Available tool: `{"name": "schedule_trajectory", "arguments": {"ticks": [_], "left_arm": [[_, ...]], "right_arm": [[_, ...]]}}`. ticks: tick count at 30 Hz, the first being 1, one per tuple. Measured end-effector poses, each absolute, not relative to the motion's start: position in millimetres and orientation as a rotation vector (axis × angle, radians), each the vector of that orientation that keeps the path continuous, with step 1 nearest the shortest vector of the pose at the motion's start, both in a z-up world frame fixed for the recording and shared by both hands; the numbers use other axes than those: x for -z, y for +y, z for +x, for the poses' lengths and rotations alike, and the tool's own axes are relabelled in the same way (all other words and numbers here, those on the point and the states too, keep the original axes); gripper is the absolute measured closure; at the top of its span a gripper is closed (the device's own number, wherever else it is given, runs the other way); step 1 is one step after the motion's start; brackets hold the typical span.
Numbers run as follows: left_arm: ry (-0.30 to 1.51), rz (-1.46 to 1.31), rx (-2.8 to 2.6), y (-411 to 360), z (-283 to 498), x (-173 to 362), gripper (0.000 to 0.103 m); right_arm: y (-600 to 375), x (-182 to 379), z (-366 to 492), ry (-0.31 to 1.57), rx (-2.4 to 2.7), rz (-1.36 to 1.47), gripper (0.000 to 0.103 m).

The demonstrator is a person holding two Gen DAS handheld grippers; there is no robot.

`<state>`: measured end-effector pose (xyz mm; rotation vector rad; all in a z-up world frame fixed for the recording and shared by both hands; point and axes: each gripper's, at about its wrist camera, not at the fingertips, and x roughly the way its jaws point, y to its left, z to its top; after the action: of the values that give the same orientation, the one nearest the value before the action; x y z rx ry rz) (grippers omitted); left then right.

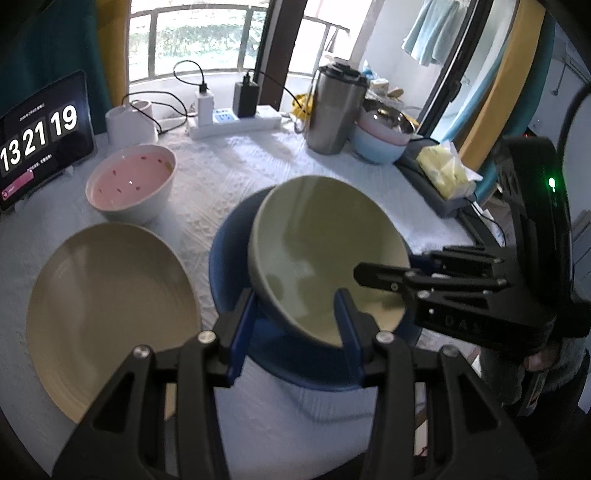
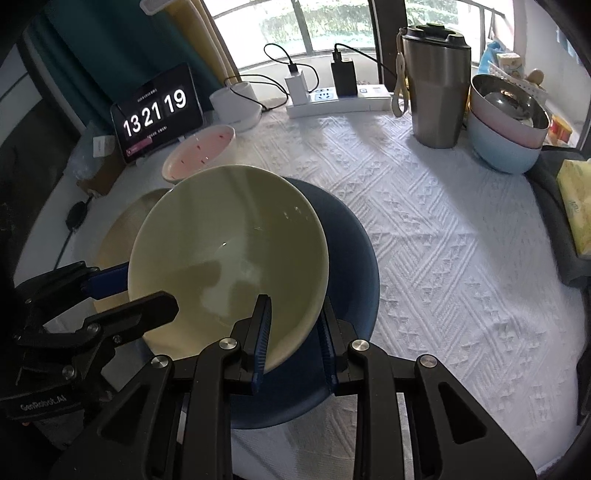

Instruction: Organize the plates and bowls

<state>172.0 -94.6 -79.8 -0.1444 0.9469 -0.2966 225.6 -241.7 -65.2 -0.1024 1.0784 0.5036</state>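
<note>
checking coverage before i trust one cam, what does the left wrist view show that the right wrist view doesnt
Only the left wrist view: the whole beige plate and a hanging towel.

Only the right wrist view: the broad bare stretch of tablecloth right of the dishes.

Both: the green bowl tilted over the blue plate, gripped at its rim by the left tool and the right tool, plus the pink bowl and clock tablet.

Daylight pours in through the barred window (image 2: 317, 22) ahead of me, greenery blurred beyond it — teal and yellow curtains (image 2: 122, 48) hang to its left. My table wears a white textured cloth (image 2: 443, 240). A pale blue towel (image 1: 432, 33) hangs past the dark door frame (image 1: 458, 66).
</note>
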Motion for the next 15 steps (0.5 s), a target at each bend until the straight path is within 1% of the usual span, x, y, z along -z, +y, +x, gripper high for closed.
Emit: {"name": "schedule_trajectory", "arguments": {"ticks": [15], "left_arm": [[0.948, -0.081, 0.265, -99.9, 170.0, 85.5, 0.058]], "right_arm": [[-232.7, 65.6, 226.6, 1.093, -0.476, -0.19, 0.076]]}}
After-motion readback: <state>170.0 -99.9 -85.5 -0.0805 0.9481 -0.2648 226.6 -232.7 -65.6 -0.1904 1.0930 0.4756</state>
